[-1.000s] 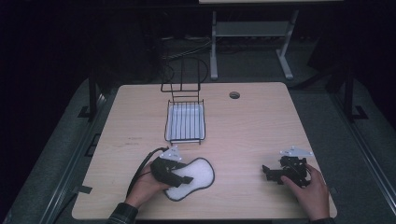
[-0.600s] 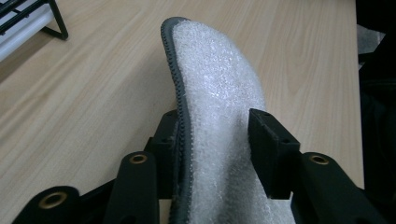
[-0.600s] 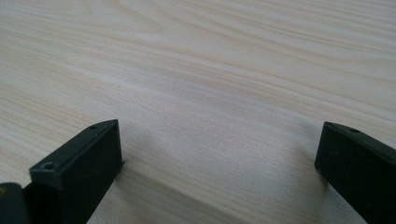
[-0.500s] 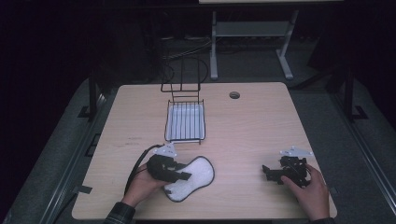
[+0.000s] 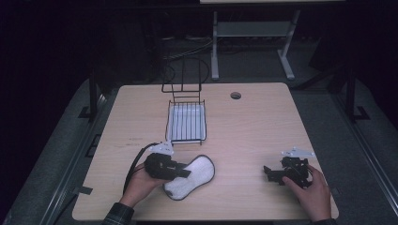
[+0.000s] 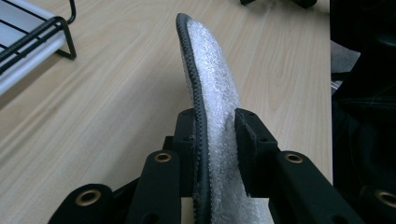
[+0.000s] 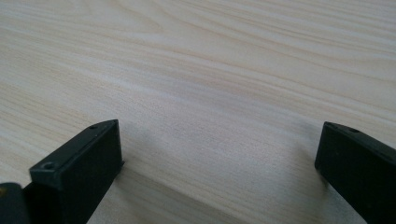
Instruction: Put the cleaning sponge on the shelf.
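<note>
Now insole point(image 6: 212, 93) pinched btwn left hand-held gripper point(image 6: 215, 135) jaws.

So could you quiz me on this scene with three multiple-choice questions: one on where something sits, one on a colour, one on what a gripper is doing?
1. Where is the wire rack relative to the white pad?
A. Farther from the person, toward the table's middle
B. At the table's right edge
C. On top of the pad

2. What colour is the pad's trim?
A. Red
B. Dark grey
C. Yellow

3. What is the left gripper doing?
A. Open over bare wood
B. Shut on the rack
C. Shut on the pad

Answers: 1 A, the high view shows the rack beyond the pad. 2 B, the left gripper view shows a dark edge along the white pile. 3 C, both jaws press the pad; the right gripper is the open one.
</note>
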Demonstrator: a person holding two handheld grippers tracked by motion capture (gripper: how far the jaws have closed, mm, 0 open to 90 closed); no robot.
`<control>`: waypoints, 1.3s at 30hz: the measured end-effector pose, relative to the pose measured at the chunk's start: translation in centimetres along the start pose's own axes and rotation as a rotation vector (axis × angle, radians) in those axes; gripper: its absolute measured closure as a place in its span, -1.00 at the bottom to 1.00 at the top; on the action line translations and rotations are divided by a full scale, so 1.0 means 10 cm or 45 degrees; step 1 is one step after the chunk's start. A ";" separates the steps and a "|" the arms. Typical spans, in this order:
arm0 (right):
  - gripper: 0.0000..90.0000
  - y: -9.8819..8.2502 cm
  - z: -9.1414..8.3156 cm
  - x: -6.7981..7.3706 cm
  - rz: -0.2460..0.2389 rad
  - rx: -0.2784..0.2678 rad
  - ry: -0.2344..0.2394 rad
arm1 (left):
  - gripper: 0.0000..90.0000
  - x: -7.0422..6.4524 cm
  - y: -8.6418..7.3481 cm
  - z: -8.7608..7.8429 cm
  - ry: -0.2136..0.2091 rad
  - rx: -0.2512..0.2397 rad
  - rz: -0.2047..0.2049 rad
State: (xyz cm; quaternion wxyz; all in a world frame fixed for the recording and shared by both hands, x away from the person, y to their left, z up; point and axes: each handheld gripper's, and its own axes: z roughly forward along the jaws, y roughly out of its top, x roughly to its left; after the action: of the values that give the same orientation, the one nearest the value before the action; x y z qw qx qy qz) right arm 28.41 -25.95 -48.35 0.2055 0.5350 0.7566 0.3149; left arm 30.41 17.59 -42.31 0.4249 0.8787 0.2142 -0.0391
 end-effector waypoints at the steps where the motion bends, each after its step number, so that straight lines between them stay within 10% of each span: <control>1: -1.00 0.00 0.00 0.00 0.000 0.000 0.000 | 0.61 -0.01 0.01 -0.02 0.000 -0.002 -0.003; 39: -1.00 0.00 0.00 0.00 0.000 0.000 0.000 | 0.73 0.10 -0.03 -0.55 0.161 -0.089 -0.066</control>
State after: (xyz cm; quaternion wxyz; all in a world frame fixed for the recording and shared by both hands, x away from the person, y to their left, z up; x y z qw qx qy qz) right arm 28.41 -25.95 -48.35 0.2054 0.5349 0.7566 0.3151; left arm 30.54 22.30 -39.25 0.4397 0.8582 0.2645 0.0128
